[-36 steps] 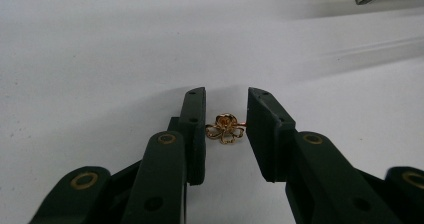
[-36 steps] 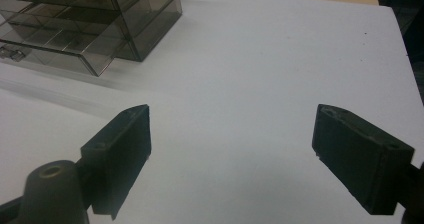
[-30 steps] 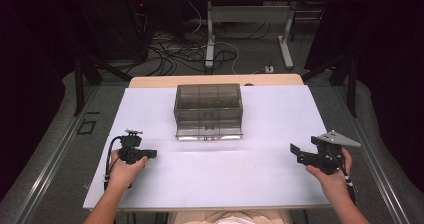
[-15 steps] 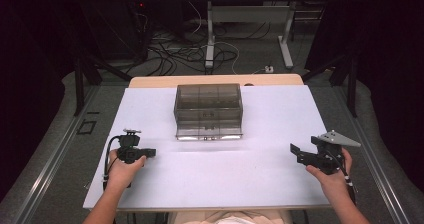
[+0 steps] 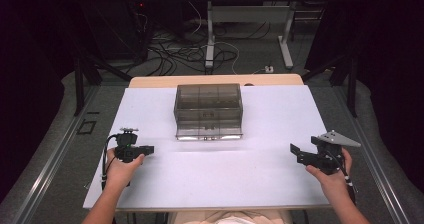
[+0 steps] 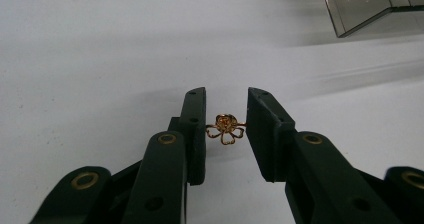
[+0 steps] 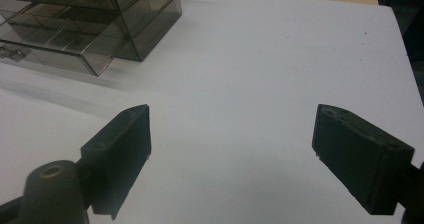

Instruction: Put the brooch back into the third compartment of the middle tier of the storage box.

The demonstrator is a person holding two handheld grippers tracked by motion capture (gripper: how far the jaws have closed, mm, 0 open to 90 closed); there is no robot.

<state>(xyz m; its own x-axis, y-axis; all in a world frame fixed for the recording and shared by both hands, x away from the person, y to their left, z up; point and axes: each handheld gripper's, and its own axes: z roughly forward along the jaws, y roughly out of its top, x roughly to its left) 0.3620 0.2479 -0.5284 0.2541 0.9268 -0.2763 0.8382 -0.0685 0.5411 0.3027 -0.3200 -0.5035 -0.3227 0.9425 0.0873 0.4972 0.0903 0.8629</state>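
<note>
My left gripper (image 6: 226, 121) is shut on a small gold flower-shaped ornament (image 6: 225, 128), whose wire petals touch both jaws just above the white table. In the high view this gripper (image 5: 148, 149) sits near the table's left front, pointing right. A smoky clear drawer box (image 5: 208, 111) stands at the middle back, and its corner (image 6: 370, 6) lies ahead and to the right of the left gripper. My right gripper (image 7: 231, 154) stands wide open over bare table with nothing between its jaws. It is at the right front (image 5: 294, 152), pointing left, with the drawer box (image 7: 90, 24) far off to its upper left.
The white tabletop (image 5: 270, 124) spreads between the two grippers and in front of the drawer box. A wooden edge (image 5: 150, 81) shows behind it. Beyond the table are floor cables (image 5: 175, 49) and the legs of another desk (image 5: 210, 34).
</note>
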